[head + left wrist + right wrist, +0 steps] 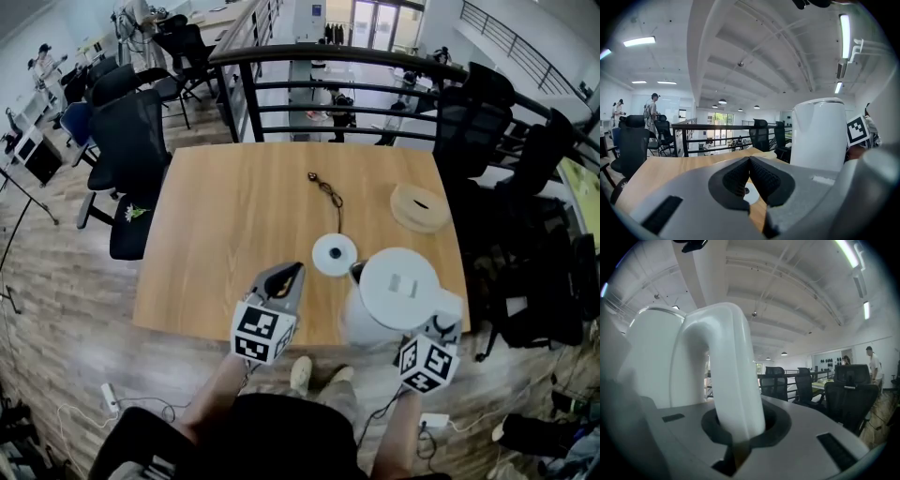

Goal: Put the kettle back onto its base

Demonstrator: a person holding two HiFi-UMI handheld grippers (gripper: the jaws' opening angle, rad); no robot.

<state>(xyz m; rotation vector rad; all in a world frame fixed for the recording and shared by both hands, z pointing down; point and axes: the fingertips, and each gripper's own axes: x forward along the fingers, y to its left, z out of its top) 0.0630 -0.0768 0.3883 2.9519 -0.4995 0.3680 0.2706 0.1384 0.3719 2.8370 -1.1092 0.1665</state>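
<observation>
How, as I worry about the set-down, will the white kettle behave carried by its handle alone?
Probably rigid: the kettle looks like a hard white shell. With the right gripper shut only on its handle, the body sits off to one side and may swing or tilt. The glossy handle could slip. Weight unclear: the lid hides any contents.

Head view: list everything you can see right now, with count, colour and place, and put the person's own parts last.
table: one, light wood, centre.
kettle: one, white, over the table's near right edge.
base: one, white, round, on the table just left of the kettle.
cord: one, black, from the base toward the far side.
wooden disc: one, tan, right far part of the table.
office chairs: several, black, left and right of the table.
railing: one, black, beyond the table.
left tool: shut, empty.
right tool: shut on the kettle's handle.
</observation>
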